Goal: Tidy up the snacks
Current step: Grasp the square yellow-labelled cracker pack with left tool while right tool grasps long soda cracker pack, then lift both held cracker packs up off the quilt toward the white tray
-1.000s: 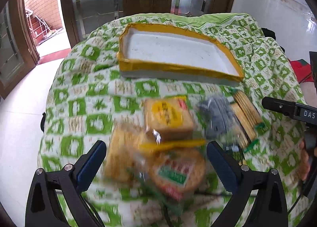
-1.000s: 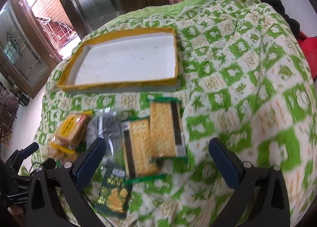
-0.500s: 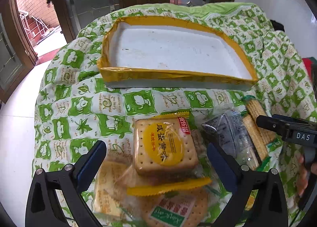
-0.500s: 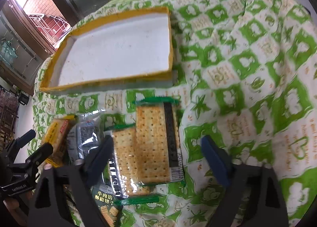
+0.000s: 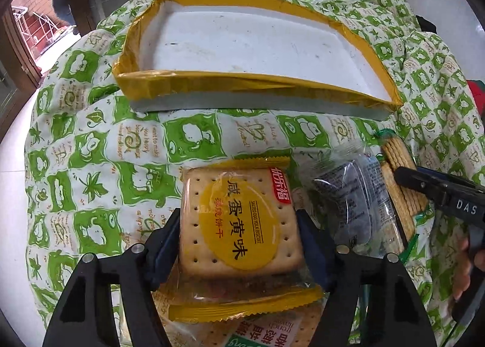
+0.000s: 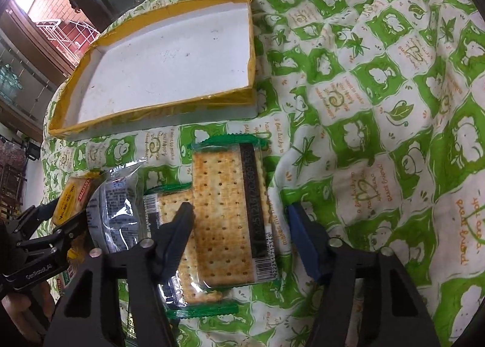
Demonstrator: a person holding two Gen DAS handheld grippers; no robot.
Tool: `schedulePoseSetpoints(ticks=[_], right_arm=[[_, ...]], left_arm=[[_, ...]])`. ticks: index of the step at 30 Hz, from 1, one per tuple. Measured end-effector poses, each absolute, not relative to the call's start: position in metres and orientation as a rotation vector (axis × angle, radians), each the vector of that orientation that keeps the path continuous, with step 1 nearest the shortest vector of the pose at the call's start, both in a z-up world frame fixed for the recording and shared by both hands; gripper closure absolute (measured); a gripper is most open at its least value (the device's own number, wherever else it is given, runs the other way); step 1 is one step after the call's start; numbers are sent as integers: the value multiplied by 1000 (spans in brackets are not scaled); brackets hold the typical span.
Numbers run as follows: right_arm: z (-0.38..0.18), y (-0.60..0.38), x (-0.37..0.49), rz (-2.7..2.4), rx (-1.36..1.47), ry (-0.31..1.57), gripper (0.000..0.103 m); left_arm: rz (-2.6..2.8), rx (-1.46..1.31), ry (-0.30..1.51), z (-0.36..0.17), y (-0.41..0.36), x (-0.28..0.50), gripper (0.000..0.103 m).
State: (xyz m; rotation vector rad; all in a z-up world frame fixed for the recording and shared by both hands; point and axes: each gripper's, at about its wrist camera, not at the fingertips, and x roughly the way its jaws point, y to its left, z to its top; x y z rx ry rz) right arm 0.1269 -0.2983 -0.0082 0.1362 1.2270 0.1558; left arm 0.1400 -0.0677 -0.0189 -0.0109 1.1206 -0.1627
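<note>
My left gripper [image 5: 239, 244] is shut on a yellow salted egg yolk biscuit pack [image 5: 239, 219], its blue pads pressing both sides. More biscuit packs lie beneath it. My right gripper [image 6: 239, 240] is open, its jaws straddling a green-edged cracker pack [image 6: 230, 213] without gripping it. A second cracker pack [image 6: 178, 244] lies partly under that one. A clear dark-printed packet [image 6: 116, 210] lies to the left and also shows in the left wrist view [image 5: 348, 198]. The white tray with yellow rim [image 5: 242, 80] sits empty beyond the snacks; in the right wrist view its rim [image 6: 151, 110] is near.
A green-and-white patterned cloth [image 6: 379, 104] covers the table. The left gripper shows at the lower left of the right wrist view [image 6: 45, 231]. The right gripper's finger shows at the right of the left wrist view [image 5: 439, 192]. Glass doors stand behind the table.
My left gripper moved forward and closed on the yellow biscuit pack. My right gripper moved forward and narrowed around the green-edged cracker pack.
</note>
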Motion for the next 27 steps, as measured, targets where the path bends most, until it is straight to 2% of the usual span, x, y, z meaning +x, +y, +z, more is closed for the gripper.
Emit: schedulePoseSetpoints(ticks=[3,27], right_arm=[[-6,-296,125,164,138,1208,55],[-3,-299,121,166,181,1178,55]], left_arm=[[-178,-57,1103,-17,-61,133,30],[-261,-72,1108,-18,-62,130,30]])
